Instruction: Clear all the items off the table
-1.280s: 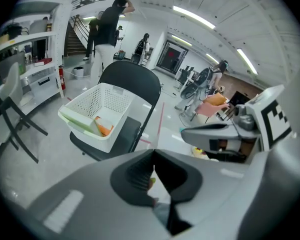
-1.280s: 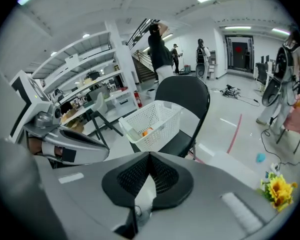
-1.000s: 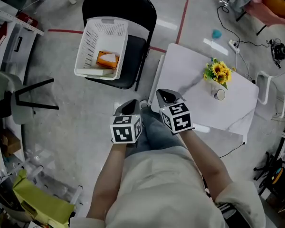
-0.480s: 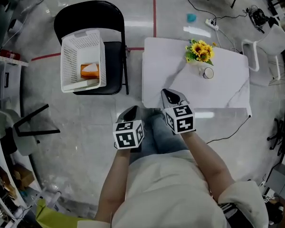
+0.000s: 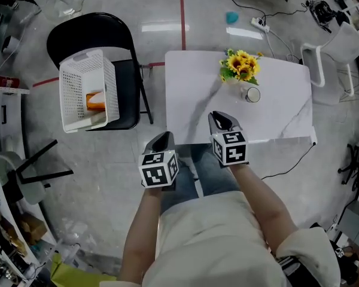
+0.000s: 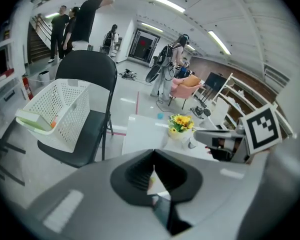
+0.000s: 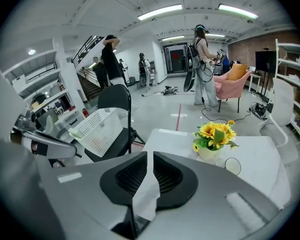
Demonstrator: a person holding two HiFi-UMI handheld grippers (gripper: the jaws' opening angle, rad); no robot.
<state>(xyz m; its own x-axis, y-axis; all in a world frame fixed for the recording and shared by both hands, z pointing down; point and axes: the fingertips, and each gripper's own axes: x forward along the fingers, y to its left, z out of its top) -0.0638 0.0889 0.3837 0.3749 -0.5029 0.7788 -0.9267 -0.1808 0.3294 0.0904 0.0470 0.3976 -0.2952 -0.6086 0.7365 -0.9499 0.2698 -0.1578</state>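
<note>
Behind chair (image 7: 115,96), people (image 7: 111,59) unseen overhead; left tool (image 5: 163,137) closed; right tool (image 5: 218,117) just opening, empty.

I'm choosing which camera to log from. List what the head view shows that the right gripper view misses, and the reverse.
Head view only: the person's forearms and jeans, and the orange item inside the white basket. Right gripper view only: standing people, a staircase, ceiling lights. Both: the white table, the sunflowers and glass on it, and the basket on the black folding chair.
</note>
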